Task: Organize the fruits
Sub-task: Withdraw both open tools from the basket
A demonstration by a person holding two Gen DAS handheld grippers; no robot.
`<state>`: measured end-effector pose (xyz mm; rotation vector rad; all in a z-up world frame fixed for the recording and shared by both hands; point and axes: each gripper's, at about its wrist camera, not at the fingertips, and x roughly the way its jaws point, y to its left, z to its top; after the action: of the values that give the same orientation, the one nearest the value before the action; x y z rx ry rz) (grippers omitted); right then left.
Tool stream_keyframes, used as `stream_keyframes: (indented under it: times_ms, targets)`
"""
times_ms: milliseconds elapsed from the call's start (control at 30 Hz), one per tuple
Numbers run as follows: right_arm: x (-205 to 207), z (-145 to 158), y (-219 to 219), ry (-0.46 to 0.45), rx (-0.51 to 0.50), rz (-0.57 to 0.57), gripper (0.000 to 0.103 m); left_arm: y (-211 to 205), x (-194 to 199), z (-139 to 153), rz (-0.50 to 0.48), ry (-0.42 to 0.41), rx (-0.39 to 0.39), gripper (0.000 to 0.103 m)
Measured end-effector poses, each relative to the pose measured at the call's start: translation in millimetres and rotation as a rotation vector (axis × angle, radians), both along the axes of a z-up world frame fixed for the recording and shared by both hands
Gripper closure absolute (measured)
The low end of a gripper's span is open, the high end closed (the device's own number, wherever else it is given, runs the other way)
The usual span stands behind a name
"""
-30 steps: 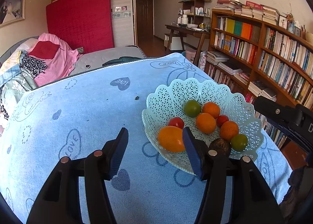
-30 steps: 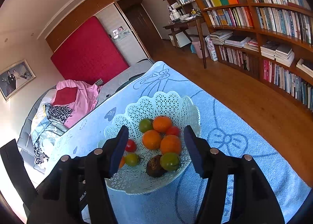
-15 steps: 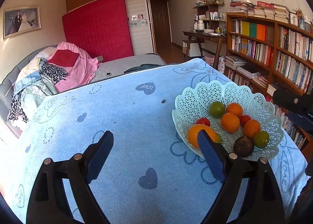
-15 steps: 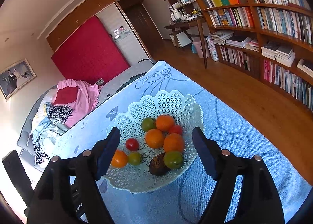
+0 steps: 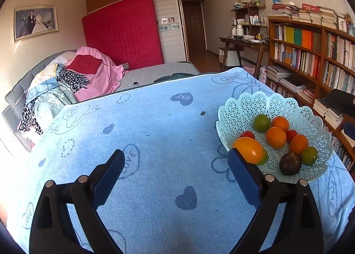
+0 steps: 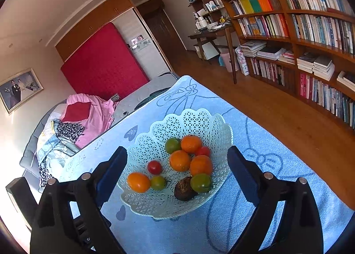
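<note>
So we've got all the fruit sitting in the pale green lattice basket point(image 6: 199, 121), which rests on the blue towel-covered table point(image 5: 155, 132). Our left gripper point(image 5: 175, 165) is spread wide with nothing in it, hovering over bare towel just left of the basket. The right gripper point(image 6: 177, 163) is also wide open and empty, hanging above the basket so the pile shows between its fingers.

Handling guesses: the oranges point(image 6: 179, 160) look firm and light, easy to pinch across the middle. The small red tomato point(image 6: 154, 167) and the green ones point(image 6: 200, 183) look smooth, probably slippery and easy to bruise, so a gentle squeeze on the widest part is the way to go. The dark wrinkly fruit point(image 6: 184, 188) looks rougher and should hold well. The orange fruit point(image 6: 138, 182) near the rim sits a bit apart, so it's likely the easiest grab. The basket itself looks thin and flexy.
</note>
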<state>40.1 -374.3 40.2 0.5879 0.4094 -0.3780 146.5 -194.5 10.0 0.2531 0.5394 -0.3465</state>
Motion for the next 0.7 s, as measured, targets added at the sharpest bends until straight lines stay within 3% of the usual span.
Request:
stream_keyframes:
  times_ms: [300,700]
  targets:
    - [-15.6,17.8,19.4,-0.026,-0.141,-0.021,0.006,15.1,0.2,2.6,0.019,0.008,-0.023,0.010]
    - [-24.0,-12.0,38.0,0.077,-0.168,0.021,0.006,24.9,-8.8,-2.5,0.006,0.019,-0.025,0.006]
